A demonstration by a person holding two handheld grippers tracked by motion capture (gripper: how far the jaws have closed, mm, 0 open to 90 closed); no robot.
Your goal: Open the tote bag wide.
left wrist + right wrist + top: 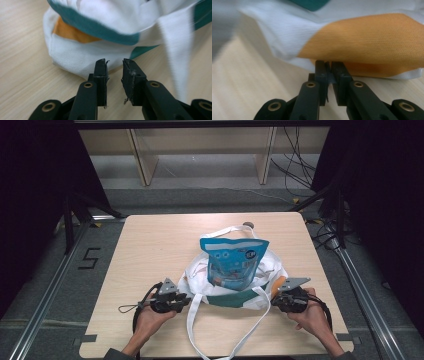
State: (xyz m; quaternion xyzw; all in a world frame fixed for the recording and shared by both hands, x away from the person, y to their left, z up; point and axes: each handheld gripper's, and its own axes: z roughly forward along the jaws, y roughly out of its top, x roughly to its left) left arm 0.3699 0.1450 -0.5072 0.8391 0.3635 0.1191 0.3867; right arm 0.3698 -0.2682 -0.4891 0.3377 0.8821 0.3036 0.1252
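A white tote bag (197, 275) with teal and orange patches lies in the middle of the table. A blue snack pouch (234, 262) stands up out of it. My left gripper (186, 299) is at the bag's near left corner, and in the left gripper view it (115, 62) is open, with its tips just short of the white cloth (75, 52). My right gripper (275, 299) is at the bag's right edge. In the right gripper view its jaws (329, 62) are pressed together on the hem below the orange patch (362, 37).
One long white strap (192, 330) loops from the bag toward the table's near edge and shows blurred in the left gripper view (177, 50). The wooden table (150, 245) has bare surface to the left, right and far side of the bag.
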